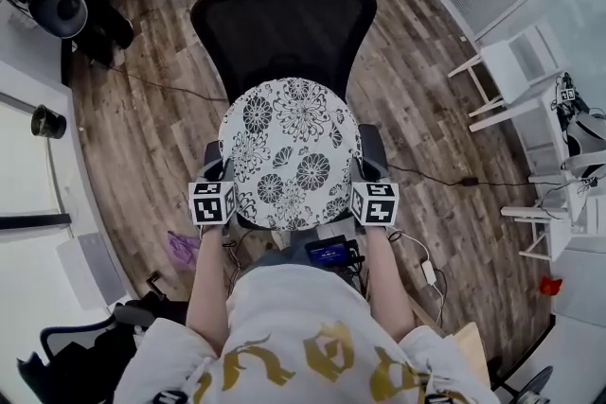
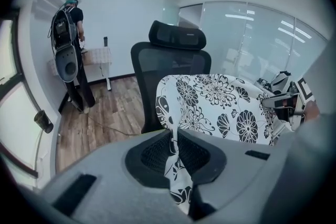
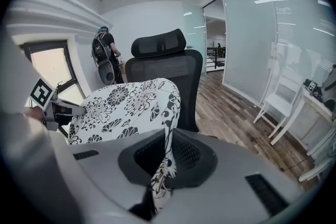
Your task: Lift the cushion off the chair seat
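Cushion point(image 1: 289, 151) seemingly hides seat of chair point(image 1: 284, 14)

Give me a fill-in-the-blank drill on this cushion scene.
The cushion has a black-and-white ____ pattern. The left gripper and the right gripper are each ____ on its edge. The chair has a mesh back coloured ____.
Missing words: floral; shut; black.
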Action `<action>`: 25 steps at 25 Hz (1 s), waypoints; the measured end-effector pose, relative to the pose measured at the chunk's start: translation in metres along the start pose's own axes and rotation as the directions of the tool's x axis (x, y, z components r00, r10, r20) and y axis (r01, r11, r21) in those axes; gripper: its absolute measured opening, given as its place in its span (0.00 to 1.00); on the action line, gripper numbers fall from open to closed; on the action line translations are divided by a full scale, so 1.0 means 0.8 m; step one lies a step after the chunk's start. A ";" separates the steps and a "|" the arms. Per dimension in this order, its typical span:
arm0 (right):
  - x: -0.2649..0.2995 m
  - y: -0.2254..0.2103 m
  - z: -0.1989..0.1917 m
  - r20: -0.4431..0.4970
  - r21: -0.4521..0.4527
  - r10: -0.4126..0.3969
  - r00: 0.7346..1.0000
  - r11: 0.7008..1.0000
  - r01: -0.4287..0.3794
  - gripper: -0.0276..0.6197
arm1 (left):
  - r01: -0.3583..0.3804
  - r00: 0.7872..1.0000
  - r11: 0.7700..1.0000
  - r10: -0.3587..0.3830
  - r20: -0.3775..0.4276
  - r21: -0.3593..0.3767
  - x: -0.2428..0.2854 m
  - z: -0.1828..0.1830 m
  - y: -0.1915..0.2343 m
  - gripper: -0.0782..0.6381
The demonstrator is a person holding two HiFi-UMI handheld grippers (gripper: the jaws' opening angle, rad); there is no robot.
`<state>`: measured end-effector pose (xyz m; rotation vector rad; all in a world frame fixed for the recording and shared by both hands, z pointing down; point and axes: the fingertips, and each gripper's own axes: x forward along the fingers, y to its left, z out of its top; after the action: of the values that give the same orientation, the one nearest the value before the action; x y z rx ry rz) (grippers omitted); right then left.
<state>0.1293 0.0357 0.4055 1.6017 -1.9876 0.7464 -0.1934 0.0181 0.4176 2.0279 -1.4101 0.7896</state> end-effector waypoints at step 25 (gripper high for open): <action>-0.006 -0.004 0.000 0.016 -0.027 -0.008 1.000 1.000 0.009 0.07 | -0.010 0.999 1.000 0.011 0.037 -0.014 -0.013 0.000 0.000 0.15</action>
<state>0.1333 0.0385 0.4029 1.6046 -1.9926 0.7025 -0.1962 0.0244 0.4103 2.0362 -1.4439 0.7478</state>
